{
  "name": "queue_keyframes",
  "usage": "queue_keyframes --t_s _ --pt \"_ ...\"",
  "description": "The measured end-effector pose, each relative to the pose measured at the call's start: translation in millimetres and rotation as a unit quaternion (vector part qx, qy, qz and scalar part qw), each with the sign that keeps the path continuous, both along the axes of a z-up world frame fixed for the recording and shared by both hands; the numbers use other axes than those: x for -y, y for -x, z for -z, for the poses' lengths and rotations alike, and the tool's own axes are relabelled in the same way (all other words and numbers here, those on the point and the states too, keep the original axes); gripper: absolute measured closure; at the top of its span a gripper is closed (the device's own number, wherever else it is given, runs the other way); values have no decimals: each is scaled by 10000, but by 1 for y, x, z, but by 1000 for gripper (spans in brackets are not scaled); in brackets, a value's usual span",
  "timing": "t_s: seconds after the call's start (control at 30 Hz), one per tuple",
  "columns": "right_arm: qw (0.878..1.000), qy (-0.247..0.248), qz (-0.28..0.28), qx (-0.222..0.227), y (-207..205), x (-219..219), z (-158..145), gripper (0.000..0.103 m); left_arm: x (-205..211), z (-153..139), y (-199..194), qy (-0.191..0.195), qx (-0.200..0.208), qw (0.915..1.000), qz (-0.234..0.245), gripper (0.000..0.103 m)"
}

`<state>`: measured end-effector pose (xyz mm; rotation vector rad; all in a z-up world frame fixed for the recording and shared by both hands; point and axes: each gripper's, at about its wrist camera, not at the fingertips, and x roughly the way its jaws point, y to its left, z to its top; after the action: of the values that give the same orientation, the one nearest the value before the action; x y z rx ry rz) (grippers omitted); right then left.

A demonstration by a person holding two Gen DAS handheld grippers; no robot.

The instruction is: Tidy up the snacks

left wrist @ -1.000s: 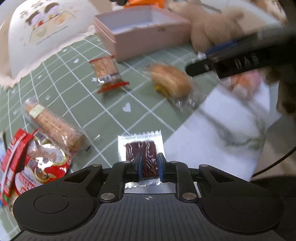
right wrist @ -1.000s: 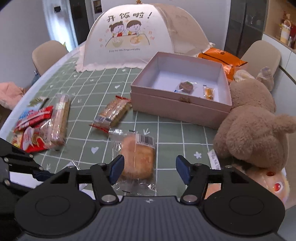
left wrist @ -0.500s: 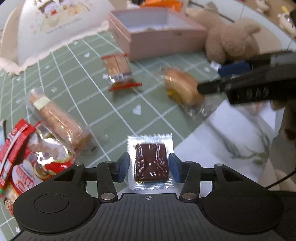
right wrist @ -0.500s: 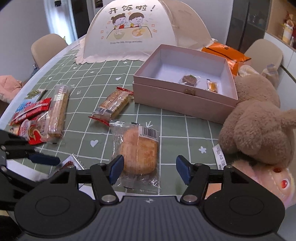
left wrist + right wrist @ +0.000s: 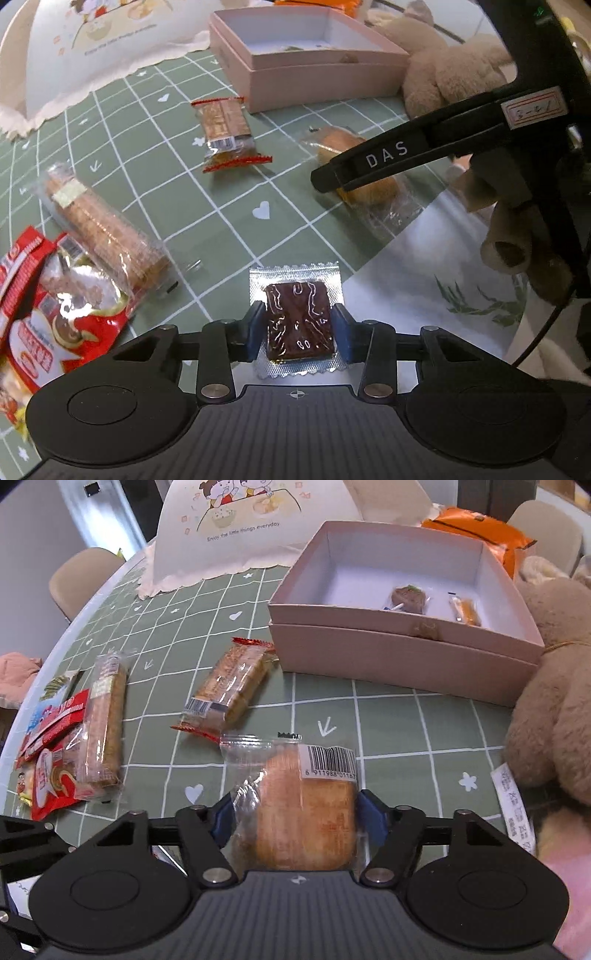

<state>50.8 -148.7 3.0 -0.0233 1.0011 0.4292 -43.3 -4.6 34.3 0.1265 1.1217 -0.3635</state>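
Between my left gripper (image 5: pixel 298 332) fingers lies the dark chocolate square in a crimped silver wrapper (image 5: pixel 297 320); the jaws are closing on it, the blue pads (image 5: pixel 255 330) just beside its edges, though I cannot tell whether they press yet. It lies flat where the green checked tablecloth (image 5: pixel 229 206) ends, probably so it can be pinched by its sides. My right gripper (image 5: pixel 295 818) straddles the golden bun in a clear barcoded bag (image 5: pixel 303 808), jaws parted, apparently not yet squeezing.

Beyond the fingers lie a red-ended cracker packet (image 5: pixel 231 686), a long clear sleeve of biscuits (image 5: pixel 105 720) and red snack bags (image 5: pixel 48 771). Farthest stands the open pale-pink cardboard box (image 5: pixel 402 653), presumably the destination.

Only the right wrist view shows two small sweets (image 5: pixel 408 598) inside the box; only the left wrist view shows the chocolate.
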Motion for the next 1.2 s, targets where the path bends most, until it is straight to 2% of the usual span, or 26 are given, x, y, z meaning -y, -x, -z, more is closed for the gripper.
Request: queue_keyframes --t_s 0.13,0.2,0.23,0.3,0.4,0.5,0.57,0.6,0.63,0.67,0.87,1.1,1.17,1.2 --pt "9996 43 -83 273 17 8 -13 53 14 3 7 -408 209 9987 239 54" --pt "9989 80 -136 434 24 13 -22 61 16 5 12 -369 358 9985 180 49" --pt "9985 98 -151 509 27 15 -26 62 17 6 14 -367 413 9983 174 48" --pt "9976 139 -123 666 33 18 -35 62 18 6 13 -402 416 9982 161 48" --pt "9964 158 -69 827 40 23 -42 62 16 5 9 -397 461 9981 50 59" --pt "9967 32 -119 803 45 26 -41 61 8 4 6 -181 418 9990 -32 60" --pt "9969 -72 -178 765 48 30 -41 50 6 4 8 -123 443 9989 -32 60" --pt "9968 -86 -187 768 49 31 -40 39 7 4 10 -117 457 9989 -26 60" --pt "9967 -78 -187 789 50 33 -40 33 6 4 12 -101 466 9989 -17 60" --pt "9965 -41 -185 820 51 34 -39 32 6 3 13 -69 468 9989 -22 60" --pt "9975 -8 -196 686 40 31 -31 32 3 -8 20 62 597 9982 -42 60" --pt "9994 -273 -202 96 11 16 -7 28 2 -22 23 186 752 9969 -103 60" --pt "9996 -220 -195 -38 8 14 -2 38 1 -28 23 210 814 9964 -92 60" --pt "9995 -184 -242 -23 10 14 -4 47 1 -31 23 219 851 9961 -87 60"
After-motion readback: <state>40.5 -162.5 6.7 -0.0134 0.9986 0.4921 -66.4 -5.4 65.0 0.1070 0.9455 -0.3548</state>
